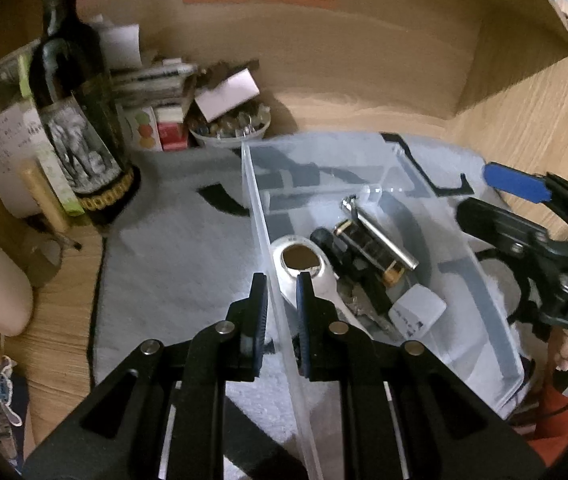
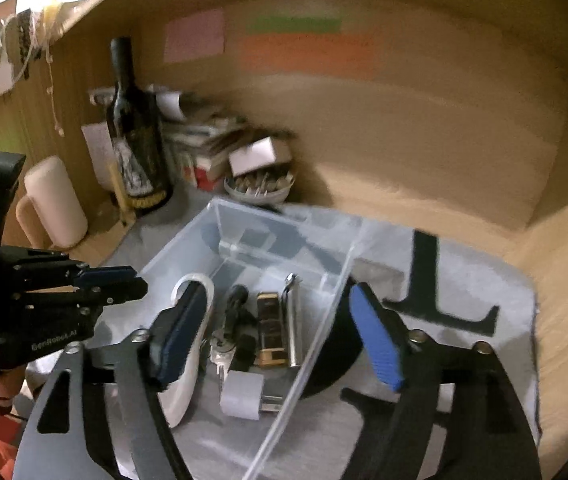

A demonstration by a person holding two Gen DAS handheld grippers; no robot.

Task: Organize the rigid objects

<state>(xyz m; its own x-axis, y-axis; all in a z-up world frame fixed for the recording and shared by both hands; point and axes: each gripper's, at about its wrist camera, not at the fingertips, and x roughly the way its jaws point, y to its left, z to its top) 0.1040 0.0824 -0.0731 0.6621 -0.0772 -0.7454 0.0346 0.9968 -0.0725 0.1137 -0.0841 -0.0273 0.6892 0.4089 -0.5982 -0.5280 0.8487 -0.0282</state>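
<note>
A clear plastic box stands on a grey mat. Inside lie a white spoon, a black-and-gold lighter, a silver metal bar, a black tool, keys and a white charger plug. My left gripper is shut on the box's left wall, one finger inside and one outside. My right gripper is open wide above the box's right wall; it holds nothing. In the right wrist view the spoon, lighter and plug show between its fingers.
A dark wine bottle stands at the back left beside stacked papers, small cartons and a white bowl of small items. A cream cylinder stands at the left. Wooden walls close in behind and to the right. A black round object lies beside the box.
</note>
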